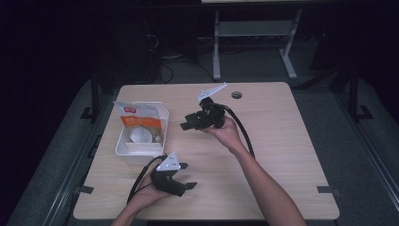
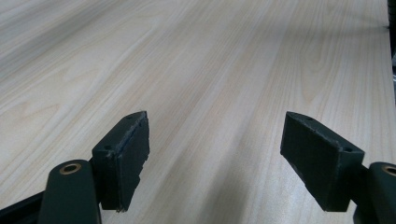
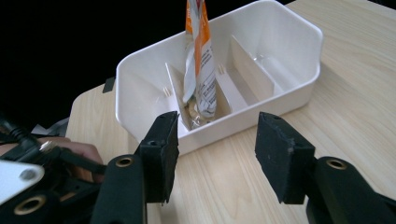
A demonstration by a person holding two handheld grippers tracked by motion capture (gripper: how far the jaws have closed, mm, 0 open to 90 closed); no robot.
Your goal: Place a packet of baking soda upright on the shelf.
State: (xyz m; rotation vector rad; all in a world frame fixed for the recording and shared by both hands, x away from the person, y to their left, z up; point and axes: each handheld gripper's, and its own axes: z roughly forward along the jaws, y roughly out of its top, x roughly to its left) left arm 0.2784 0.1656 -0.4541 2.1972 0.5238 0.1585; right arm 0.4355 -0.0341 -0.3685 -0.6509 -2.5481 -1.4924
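A white divided bin [image 1: 120, 145] stands at the table's left, and an orange-and-white pouch [image 1: 141, 116] lies across its compartments. In the right gripper view the pouch [image 3: 201, 70] stands upright in a middle compartment of the bin [image 3: 289, 93]. My right gripper [image 1: 186, 123] is held above mid-table, pointing left toward the bin, a short way off it. Its jaws [image 3: 217, 149] stand open with nothing between them. Near the front edge, my left gripper [image 1: 189, 175] points right over bare wood. It [image 2: 215, 158] is open and empty too.
The wooden table [image 1: 282, 141] has a round cable hole [image 1: 236, 95] near its far edge. A metal stand [image 1: 254, 28] is on the floor behind the table. The other hand with its gripper [image 3: 28, 186] shows at the lower left of the right gripper view.
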